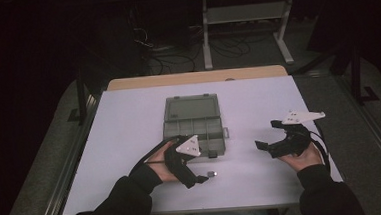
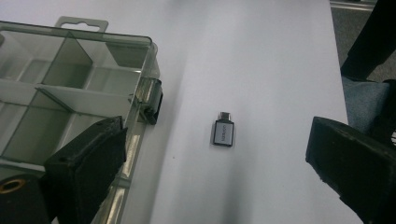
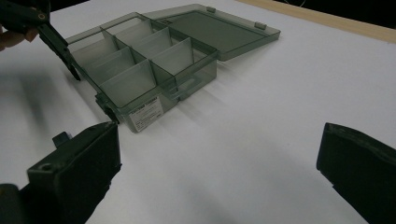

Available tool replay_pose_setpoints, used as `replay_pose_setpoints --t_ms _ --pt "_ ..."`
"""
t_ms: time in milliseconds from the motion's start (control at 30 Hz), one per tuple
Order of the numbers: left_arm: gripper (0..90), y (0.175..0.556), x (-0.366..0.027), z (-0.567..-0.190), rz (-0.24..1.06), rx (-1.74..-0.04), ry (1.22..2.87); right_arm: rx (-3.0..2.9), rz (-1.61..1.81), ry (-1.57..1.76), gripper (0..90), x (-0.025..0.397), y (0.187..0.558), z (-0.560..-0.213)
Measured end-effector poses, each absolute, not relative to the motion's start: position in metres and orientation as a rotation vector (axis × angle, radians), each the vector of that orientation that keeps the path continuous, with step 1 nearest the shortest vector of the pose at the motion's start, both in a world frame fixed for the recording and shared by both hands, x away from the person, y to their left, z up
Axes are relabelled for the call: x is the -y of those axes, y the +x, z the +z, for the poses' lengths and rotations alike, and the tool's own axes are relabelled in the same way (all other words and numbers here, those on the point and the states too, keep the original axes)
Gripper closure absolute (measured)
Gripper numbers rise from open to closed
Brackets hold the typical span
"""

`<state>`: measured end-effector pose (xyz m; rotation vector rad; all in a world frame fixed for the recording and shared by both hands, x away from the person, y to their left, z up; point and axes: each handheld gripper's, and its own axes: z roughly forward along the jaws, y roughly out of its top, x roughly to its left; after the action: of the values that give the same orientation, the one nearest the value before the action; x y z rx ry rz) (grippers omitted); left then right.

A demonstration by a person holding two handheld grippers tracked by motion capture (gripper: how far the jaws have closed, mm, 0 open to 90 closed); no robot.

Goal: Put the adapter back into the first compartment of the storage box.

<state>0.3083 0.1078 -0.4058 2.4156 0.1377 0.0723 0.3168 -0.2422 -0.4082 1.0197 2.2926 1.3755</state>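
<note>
White table top [image 1: 129,116] with a bare wooden strip along its far edge, set in a dark room; cables and a white metal stand [image 1: 246,24] on the floor beyond. Open compartment box [image 1: 193,122] mid-table, lid laid back flat, small grey adapter [image 2: 223,130] lying just beside its near side. Left gripper [image 2: 219,154] jaws spread, hovering either side of the adapter without touching; right gripper [image 1: 273,135] jaws spread, empty, well apart to the right.

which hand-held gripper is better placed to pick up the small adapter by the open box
Left. The left hand-held gripper is open right over the adapter, which lies between its jaws beside the box. The right hand-held gripper is open too, but well off to the side.
</note>
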Motion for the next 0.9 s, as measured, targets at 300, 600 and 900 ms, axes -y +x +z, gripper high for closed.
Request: replay_pose_setpoints --t_ms 300,600,900 --pt "7.8 0.311 -0.100 -0.415 0.040 -0.135 2.436 -2.297 1.381 1.022 0.0 0.242 0.317 -0.408" --pt "11.9 0.309 -0.091 -0.421 0.032 -0.112 2.454 -2.300 1.383 1.022 0.0 0.242 0.317 -0.409" --pt "16.6 0.310 -0.085 -0.428 0.012 -0.105 2.492 -2.306 1.378 1.024 0.0 0.242 0.318 -0.409"
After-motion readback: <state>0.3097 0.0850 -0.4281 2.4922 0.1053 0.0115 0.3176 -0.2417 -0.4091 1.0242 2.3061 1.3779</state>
